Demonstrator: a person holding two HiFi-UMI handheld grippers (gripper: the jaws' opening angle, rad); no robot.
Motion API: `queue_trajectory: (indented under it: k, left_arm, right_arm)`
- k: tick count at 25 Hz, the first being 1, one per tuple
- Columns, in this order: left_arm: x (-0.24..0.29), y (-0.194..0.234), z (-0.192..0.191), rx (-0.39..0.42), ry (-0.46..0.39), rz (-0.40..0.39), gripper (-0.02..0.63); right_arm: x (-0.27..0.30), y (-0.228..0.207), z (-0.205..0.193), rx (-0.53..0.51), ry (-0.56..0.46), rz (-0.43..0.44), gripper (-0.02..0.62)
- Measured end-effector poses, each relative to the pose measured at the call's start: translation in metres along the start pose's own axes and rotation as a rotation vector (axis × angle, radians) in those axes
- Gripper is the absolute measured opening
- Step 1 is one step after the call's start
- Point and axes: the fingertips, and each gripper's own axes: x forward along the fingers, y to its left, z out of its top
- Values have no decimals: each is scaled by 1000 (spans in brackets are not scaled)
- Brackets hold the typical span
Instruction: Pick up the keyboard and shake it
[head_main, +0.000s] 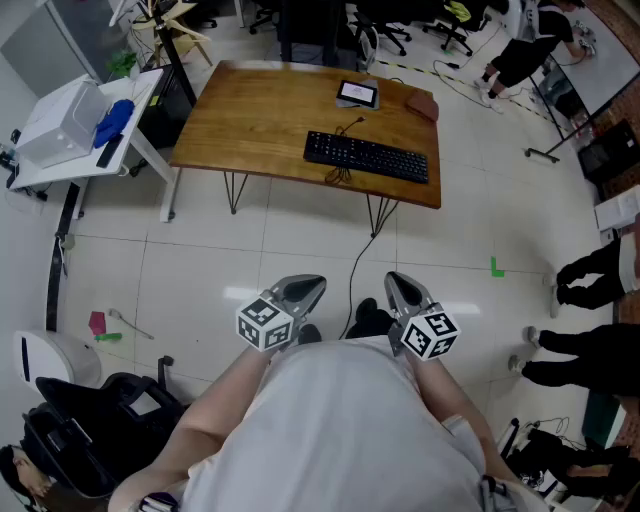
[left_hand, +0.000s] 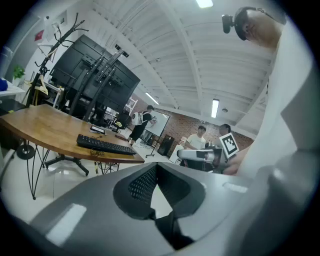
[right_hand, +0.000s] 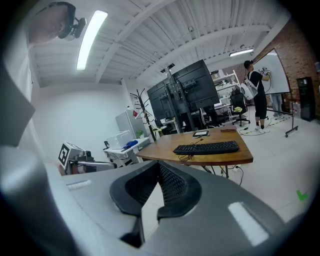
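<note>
One keyboard | one table | maybe one tablet | left gripper, right gripper closed

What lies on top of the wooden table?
On the wooden table lie a black keyboard, a tablet and a flat brown object. A bunched cable lies before the keyboard. Anything beneath them is covered.

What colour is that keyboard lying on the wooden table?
The keyboard is black all over; the head view shows it best.

Open office: swivel chairs, whiteboard, monitor wall.
</note>
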Motion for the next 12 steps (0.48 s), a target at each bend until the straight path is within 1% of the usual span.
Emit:
queue_trajectory:
  k: [5, 6, 9, 10, 12]
  left_arm:
    - [17, 19, 0, -34, 11, 45, 0]
    - [20, 23, 0, -34, 14, 64, 0]
    - [25, 43, 5, -18, 27, 156, 0]
    - [29, 48, 7, -20, 36, 173, 0]
    - [39, 57, 14, -27, 55, 180, 0]
  right_arm:
    - [15, -17, -8, 31, 25, 27, 3]
    - [19, -23, -9, 43, 31, 28, 3]
    - [35, -40, -7, 65, 41, 35, 3]
    - [42, -45, -4, 68, 41, 39, 3]
    - [54, -57, 5, 74, 39, 50, 5]
